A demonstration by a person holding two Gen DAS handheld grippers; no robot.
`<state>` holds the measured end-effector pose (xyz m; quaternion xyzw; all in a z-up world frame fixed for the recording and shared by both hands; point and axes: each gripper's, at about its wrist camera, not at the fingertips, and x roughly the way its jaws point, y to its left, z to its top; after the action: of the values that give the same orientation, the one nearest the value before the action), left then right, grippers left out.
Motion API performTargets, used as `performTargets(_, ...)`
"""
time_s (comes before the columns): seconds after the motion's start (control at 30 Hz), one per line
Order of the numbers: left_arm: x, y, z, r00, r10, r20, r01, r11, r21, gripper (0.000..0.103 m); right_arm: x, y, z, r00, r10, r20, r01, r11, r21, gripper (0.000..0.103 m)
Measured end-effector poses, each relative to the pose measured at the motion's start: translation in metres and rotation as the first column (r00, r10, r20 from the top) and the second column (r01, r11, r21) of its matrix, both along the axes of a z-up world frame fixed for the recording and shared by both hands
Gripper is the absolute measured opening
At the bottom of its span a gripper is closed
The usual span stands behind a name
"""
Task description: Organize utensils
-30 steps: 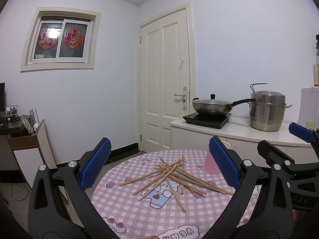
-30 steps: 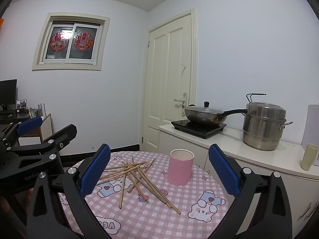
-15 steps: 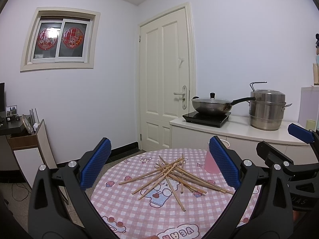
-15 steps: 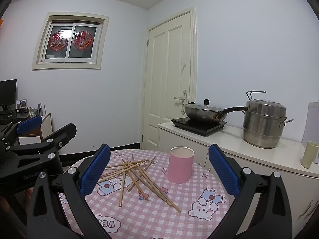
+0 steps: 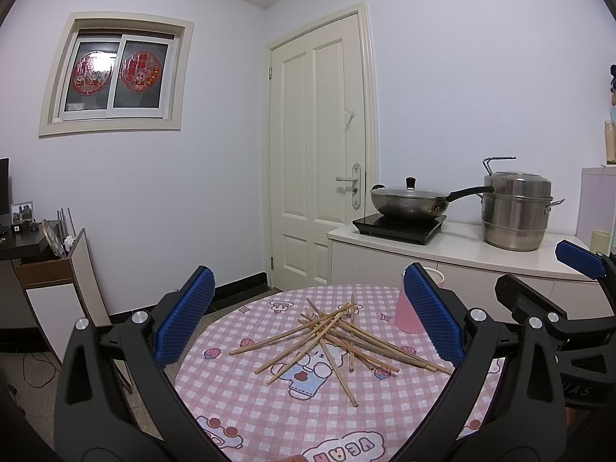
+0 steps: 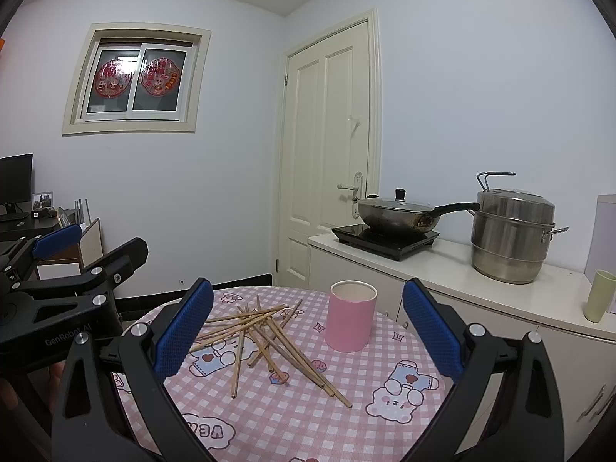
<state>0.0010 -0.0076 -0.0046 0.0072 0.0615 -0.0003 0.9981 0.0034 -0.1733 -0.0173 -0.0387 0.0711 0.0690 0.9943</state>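
Note:
Several wooden chopsticks [image 5: 331, 340] [image 6: 265, 340] lie in a loose crossed pile on a round table [image 5: 238, 396] [image 6: 385, 419] with a pink checked cloth. A pink cup [image 6: 350, 321] [image 5: 408, 317] stands upright to the right of the pile, partly hidden behind a blue pad in the left wrist view. My left gripper [image 5: 308, 319] hovers open above the table's near side, nothing between its fingers. My right gripper [image 6: 308, 327] is open too, held above the table in front of the cup and pile.
A white counter [image 6: 481, 288] behind the table carries an induction hob with a lidded wok [image 6: 396, 217], a steel steamer pot [image 6: 512, 238] and a pale green cup [image 6: 598, 296]. A closed door [image 5: 319, 154] is at the back. A desk with clutter [image 5: 38, 246] stands left.
Both grippers have tilted or lowered slightly, so the table and chopsticks sit a little higher in each view. Nothing on the table has moved.

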Motion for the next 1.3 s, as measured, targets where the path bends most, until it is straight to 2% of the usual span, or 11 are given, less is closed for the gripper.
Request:
performTargets(0.47,0.0005,0.0004,-0.0016,1.000,0.000,-0.002,0.000,1.000,0.002,0.097,-0.0001,-0.0004,0.0004,1.000,-0.001,0.000,0.001,1.000,0.002,0.095)
performTargets(0.9,-0.0036,0.0008,-0.0040,0.999,-0.004,0.042,0.004,1.000,0.006,0.097,0.0007,-0.0024,-0.0003,1.000,-0.001,-0.001,0.001,1.000,0.007,0.095)
performTargets(1.3,-0.0029,-0.0002,-0.0017,0.999,0.006,0.048,-0.006,1.000,0.009,0.097,0.0010,-0.0022,-0.0003,1.000,0.000,-0.002,0.000,1.000,0.006,0.095)
